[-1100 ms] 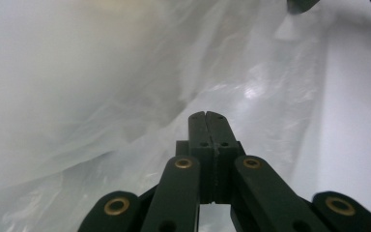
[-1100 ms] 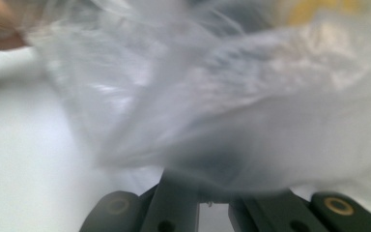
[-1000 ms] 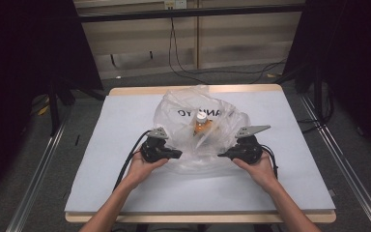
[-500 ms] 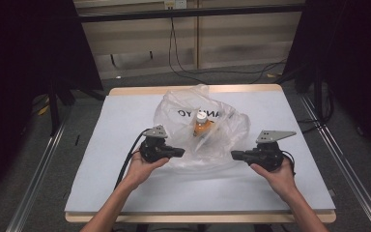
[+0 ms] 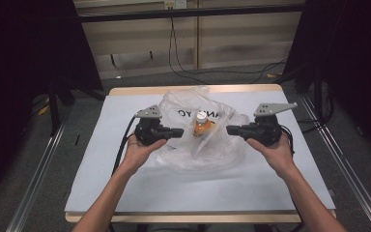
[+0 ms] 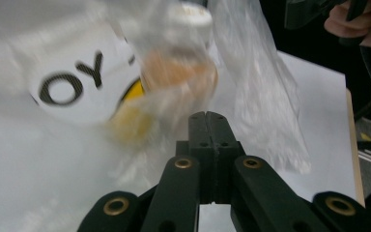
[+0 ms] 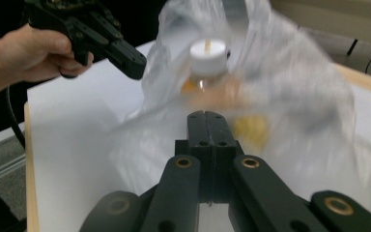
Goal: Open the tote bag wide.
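Your left gripper (image 5: 178, 131) and right gripper (image 5: 232, 130) level, facing inward, jaws pressed together on nothing, flanking crinkly clear plastic bag (image 5: 222, 145), white-capped orange bottle (image 5: 201, 123) inside.

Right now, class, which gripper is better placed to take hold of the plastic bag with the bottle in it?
Left, probably. The left gripper sits against the bag beside the bottle; the right gripper is at the bag's far edge.

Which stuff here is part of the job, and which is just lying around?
In play: plastic bag, bottle inside it, left gripper, right gripper, both with jaws closed.
Lying about: floor cables, table as the work surface.
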`<control>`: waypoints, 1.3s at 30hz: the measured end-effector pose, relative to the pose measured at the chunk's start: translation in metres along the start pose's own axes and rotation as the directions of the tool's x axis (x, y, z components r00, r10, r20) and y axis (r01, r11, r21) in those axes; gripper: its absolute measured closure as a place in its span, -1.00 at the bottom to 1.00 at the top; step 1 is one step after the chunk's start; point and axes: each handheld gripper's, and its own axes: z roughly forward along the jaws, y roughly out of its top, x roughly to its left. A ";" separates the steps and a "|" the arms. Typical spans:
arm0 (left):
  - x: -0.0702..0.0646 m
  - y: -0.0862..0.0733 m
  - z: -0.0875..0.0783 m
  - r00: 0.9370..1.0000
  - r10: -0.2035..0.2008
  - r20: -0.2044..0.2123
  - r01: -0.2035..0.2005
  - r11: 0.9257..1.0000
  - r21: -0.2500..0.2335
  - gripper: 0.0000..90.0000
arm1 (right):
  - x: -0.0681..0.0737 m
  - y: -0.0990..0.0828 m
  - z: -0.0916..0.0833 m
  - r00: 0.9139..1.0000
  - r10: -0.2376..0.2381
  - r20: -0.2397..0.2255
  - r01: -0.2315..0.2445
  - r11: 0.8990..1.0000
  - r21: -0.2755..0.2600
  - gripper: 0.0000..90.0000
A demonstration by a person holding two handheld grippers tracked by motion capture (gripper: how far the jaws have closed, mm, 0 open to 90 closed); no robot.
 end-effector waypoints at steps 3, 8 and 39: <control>0.004 0.009 0.002 1.000 -0.008 0.000 0.008 1.000 -0.024 1.00 | -0.002 0.013 0.008 1.000 -0.011 -0.002 0.011 1.000 -0.015 1.00; 0.013 0.029 0.004 1.000 -0.010 -0.021 0.009 0.998 -0.058 1.00 | -0.006 0.038 0.025 0.999 -0.035 -0.008 0.035 0.999 -0.032 1.00; 0.034 -0.063 0.073 0.998 -0.042 -0.041 0.054 0.929 0.367 1.00 | -0.060 -0.063 0.110 0.998 0.069 0.005 -0.066 0.936 0.346 1.00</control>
